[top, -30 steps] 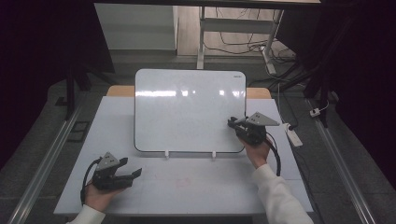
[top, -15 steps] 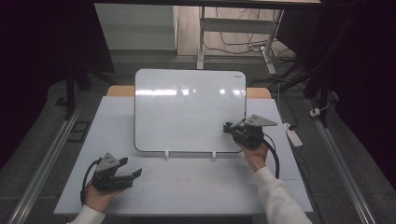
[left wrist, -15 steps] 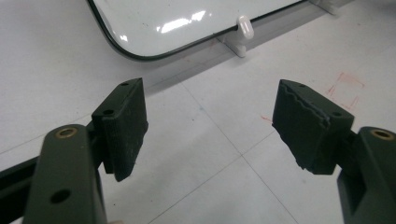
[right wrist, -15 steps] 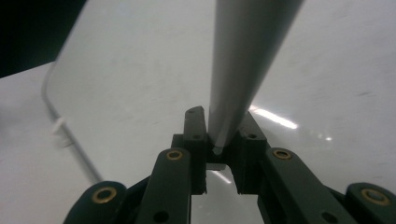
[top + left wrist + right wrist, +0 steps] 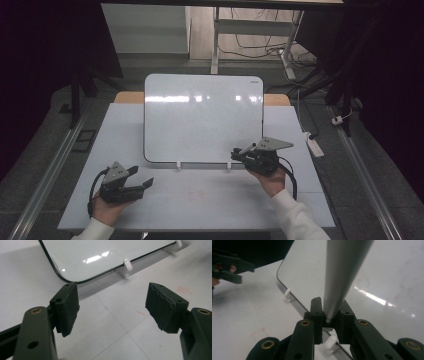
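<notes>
Jaws of the right gripper pinched a slim grey marker — light, stiff, probably slick — low on its barrel; left gripper gaped empty.

A white rectangular whiteboard with a thin black rim stands propped across the middle of the pale grey tabletop, blocking passage to the far side. Two small white plastic feet jut toward the near edge beneath it. Open table lies to the left and right of the board and along the near strip — there the left gripper, jaws wide apart, and the right gripper, clamped on a grey tapered marker against the board's lower right, stand well apart.
</notes>
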`<state>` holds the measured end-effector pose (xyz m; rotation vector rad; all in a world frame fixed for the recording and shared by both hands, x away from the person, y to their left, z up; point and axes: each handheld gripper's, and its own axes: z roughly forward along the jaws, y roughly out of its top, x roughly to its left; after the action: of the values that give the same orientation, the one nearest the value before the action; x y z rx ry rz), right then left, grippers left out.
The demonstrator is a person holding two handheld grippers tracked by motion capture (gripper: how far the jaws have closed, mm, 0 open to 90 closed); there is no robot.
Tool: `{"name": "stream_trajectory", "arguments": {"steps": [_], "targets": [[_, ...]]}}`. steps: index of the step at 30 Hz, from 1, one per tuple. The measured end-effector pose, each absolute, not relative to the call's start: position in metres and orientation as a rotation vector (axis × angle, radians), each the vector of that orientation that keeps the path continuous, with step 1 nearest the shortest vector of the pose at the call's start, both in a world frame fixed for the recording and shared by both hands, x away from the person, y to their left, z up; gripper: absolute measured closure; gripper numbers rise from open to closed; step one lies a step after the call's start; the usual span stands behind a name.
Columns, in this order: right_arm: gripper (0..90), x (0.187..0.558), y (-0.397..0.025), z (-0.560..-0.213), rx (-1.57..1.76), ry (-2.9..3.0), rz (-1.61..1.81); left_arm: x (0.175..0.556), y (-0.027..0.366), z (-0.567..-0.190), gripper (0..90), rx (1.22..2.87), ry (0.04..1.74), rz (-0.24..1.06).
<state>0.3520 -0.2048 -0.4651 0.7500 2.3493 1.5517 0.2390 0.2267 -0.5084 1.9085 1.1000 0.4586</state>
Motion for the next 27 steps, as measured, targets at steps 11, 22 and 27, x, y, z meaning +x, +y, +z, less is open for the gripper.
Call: {"name": "stream_trajectory", "arguments": {"steps": [11,22,27], "targets": [[77.9,0.334,-0.179,-0.467,0.707,2.44,1.568,0.236,0.211,-0.488,27.8,1.868,1.021,0.502],[77.8,0.324,-0.15,-0.476,0.669,2.532,1.585,0.251,0.148,-0.457,28.1,1.916,0.829,0.468],[77.8,0.322,-0.144,-0.477,0.675,2.548,1.589,0.26,0.124,-0.45,28.9,1.925,0.775,0.448]]}}
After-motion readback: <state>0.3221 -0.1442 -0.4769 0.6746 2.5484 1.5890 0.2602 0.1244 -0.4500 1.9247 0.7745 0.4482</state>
